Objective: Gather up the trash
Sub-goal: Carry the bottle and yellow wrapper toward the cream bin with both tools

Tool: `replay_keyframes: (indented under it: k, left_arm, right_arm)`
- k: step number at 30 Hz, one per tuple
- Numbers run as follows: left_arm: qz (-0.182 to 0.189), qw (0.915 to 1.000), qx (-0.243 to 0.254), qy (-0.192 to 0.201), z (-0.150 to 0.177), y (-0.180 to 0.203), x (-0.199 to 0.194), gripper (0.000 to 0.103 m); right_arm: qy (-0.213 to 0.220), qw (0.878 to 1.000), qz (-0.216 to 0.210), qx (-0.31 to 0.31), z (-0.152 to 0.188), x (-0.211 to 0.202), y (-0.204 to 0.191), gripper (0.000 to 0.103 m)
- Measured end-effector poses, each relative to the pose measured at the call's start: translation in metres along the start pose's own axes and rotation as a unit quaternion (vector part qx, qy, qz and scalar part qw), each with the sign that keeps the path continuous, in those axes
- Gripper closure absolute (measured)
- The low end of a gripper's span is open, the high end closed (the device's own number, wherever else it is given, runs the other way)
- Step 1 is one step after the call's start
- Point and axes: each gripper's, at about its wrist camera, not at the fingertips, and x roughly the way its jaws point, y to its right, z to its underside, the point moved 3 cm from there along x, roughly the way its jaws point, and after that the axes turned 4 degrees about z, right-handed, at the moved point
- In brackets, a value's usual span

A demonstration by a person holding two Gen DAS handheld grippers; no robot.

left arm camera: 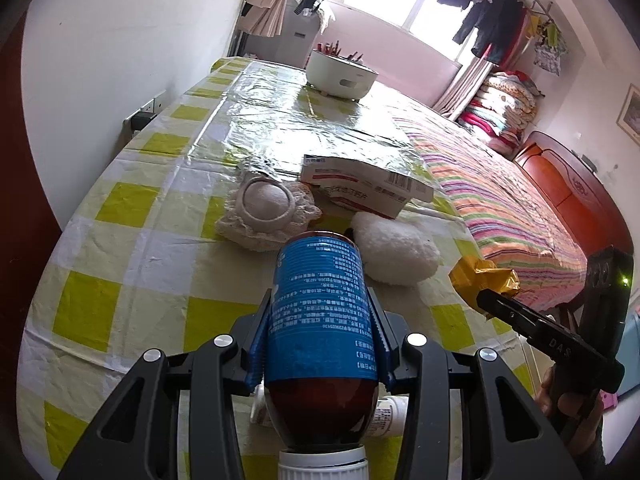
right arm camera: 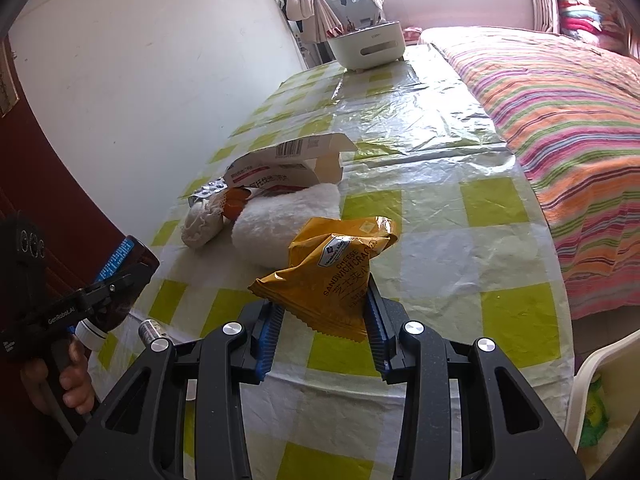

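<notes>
Left gripper is clamped across the labelled middle of a brown bottle, rigid and smooth, raised above the table's near edge. Right gripper pinches a yellow cracker wrapper: light, crinkly, best gripped at its crimped seam.

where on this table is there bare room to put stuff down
Free: the glossy stretch of the checked tablecloth between the opened cardboard box and the white round appliance, and the strip along the striped bedspread. Crowded: near the wall, where the box, fluffy white pad and cream lace item bunch together.
</notes>
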Motion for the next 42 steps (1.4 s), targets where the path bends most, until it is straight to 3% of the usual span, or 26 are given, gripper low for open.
replay_keyframes:
  k: [17,42]
  left_arm:
    - [0.023,0.9988,0.04,-0.018,0.005,0.041,0.017,0.062]
    - [0.09,0.9863,0.129,-0.051,0.031,0.151,0.048,0.062]
  right_arm:
    - [0.013,1.0,0.015,0.008,0.003,-0.018,0.024,0.066]
    - [0.076,0.991,0.068,0.085,0.021,-0.091,0.116,0.066]
